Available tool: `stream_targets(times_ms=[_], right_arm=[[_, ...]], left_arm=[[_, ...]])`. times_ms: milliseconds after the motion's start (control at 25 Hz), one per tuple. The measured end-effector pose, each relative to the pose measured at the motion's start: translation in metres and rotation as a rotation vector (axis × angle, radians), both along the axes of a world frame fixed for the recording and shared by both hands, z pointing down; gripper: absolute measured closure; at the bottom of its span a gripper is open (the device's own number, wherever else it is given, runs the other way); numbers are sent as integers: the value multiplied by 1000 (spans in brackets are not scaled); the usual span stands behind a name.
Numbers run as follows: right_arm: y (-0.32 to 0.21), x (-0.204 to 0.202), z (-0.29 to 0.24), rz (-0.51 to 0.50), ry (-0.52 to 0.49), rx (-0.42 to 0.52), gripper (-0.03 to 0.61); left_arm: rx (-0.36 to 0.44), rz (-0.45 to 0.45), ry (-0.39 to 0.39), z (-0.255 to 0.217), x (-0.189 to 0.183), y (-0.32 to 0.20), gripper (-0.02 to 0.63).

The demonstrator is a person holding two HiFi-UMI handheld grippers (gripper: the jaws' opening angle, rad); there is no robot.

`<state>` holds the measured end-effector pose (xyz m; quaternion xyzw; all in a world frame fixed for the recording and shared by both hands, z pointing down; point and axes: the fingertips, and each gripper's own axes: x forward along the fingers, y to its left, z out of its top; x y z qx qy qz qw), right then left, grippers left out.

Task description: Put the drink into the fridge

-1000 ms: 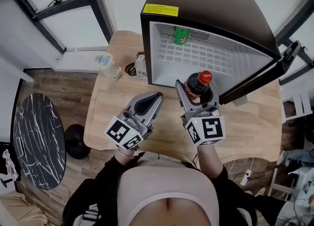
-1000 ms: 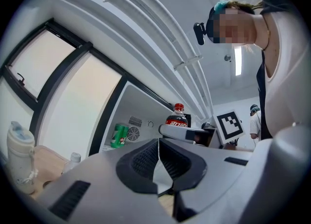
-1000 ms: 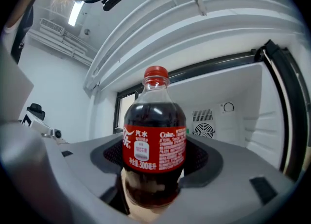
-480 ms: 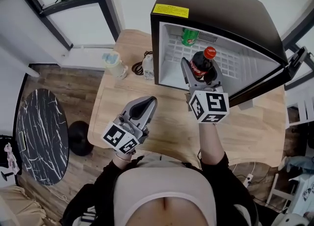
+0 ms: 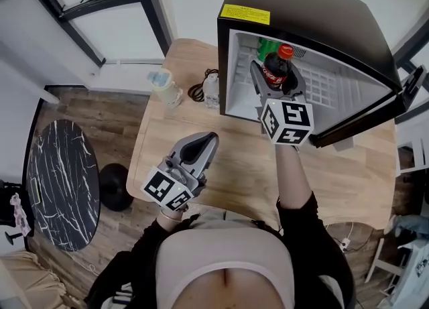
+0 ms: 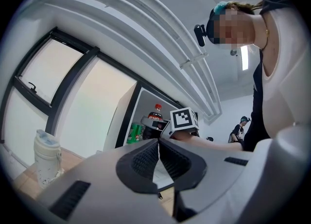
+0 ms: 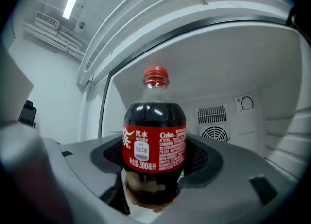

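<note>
Two grippers show in the head view. The right gripper [image 5: 276, 78], upper right of the frame, is clamped on a cola bottle [image 5: 275, 68] with a red cap and red label. The bottle stands upright between the jaws, and the right gripper view shows both pads pressed against its label. The bottle is held inside the open mouth of the fridge [image 5: 308, 13], over the white grid shelf [image 5: 322, 85] and just in front of a green bottle [image 5: 267, 46] at the back left of the compartment. Whether the cola bottle touches the shelf cannot be told. In the right gripper view a vent [image 7: 214, 123] and a dial [image 7: 246, 103] sit on the back wall, right of the bottle. The door [image 5: 410, 83] hangs open at the frame's right edge.

The left gripper [image 5: 203, 143], low at centre, hovers over the wooden table [image 5: 228, 167], jaws closed tip to tip with nothing between them. A pale lidded cup [image 5: 164, 88], a small white bottle [image 5: 212, 91] and a coiled cable [image 5: 197, 91] sit on the table left of the fridge. A round black table [image 5: 57, 180] stands at far left.
</note>
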<state>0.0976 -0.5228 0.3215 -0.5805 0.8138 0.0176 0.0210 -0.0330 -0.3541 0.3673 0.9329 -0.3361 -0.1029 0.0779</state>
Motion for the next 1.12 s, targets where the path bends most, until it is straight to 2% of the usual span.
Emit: stream_targets(times_ms=[360,680,1120], right_arm=[[-29,-4,10,28,63,-25,253],[-43,-2,26,45,44,-82,253],[-59,6,35,79,14,-116,253]], left_arm=[[1,9,-3,0,-3,-1,603],[7,34,-26,0,4,0,603],[6,64,-33,-2,18,-6,603]])
